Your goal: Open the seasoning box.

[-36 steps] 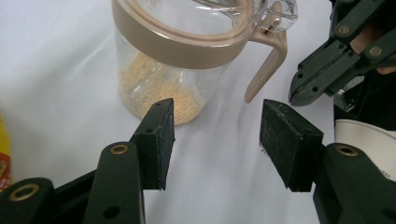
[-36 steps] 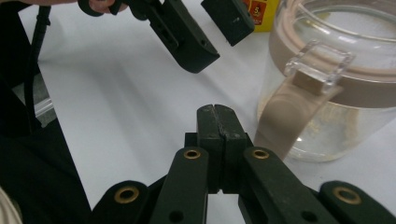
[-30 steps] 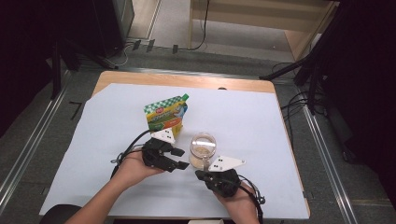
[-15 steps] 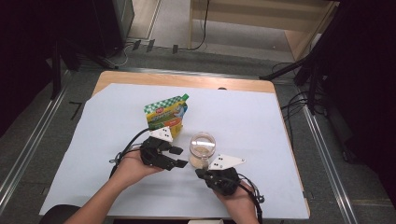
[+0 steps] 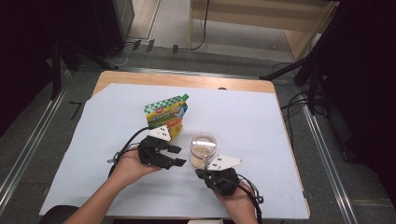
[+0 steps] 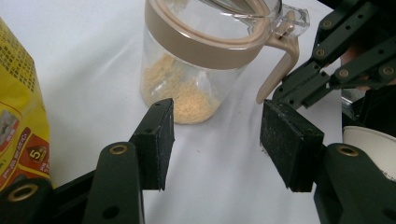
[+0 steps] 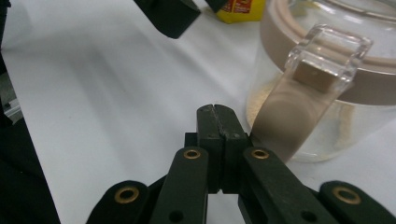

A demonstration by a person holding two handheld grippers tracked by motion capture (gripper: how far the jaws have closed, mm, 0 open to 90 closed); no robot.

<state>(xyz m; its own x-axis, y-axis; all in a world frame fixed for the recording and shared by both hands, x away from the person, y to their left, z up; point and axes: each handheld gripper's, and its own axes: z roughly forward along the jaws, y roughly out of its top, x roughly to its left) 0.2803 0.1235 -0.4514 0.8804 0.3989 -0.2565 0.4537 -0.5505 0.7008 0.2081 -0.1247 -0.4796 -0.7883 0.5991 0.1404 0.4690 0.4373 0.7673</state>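
Observation:
A clear jar (image 5: 203, 149) with a tan rim, tan handle and some pale crumbs stands on the white sheet. My left gripper (image 5: 178, 156) lies just to the jar's left, aimed at it. In the left gripper view that gripper (image 6: 217, 140) is open, nothing between its pads, with the jar (image 6: 205, 60) a little beyond them. My right gripper (image 5: 201, 171) sits at the jar's near side. Its jaws (image 7: 218, 112) are shut on nothing, tips right beside the tan handle (image 7: 294, 121) of the jar (image 7: 336, 93).
A yellow and green pouch (image 5: 167, 114) stands behind the left gripper, also at the left edge (image 6: 18, 116) of its view. The white sheet (image 5: 261, 121) covers a wooden table. Cables trail from both grippers toward the near edge.

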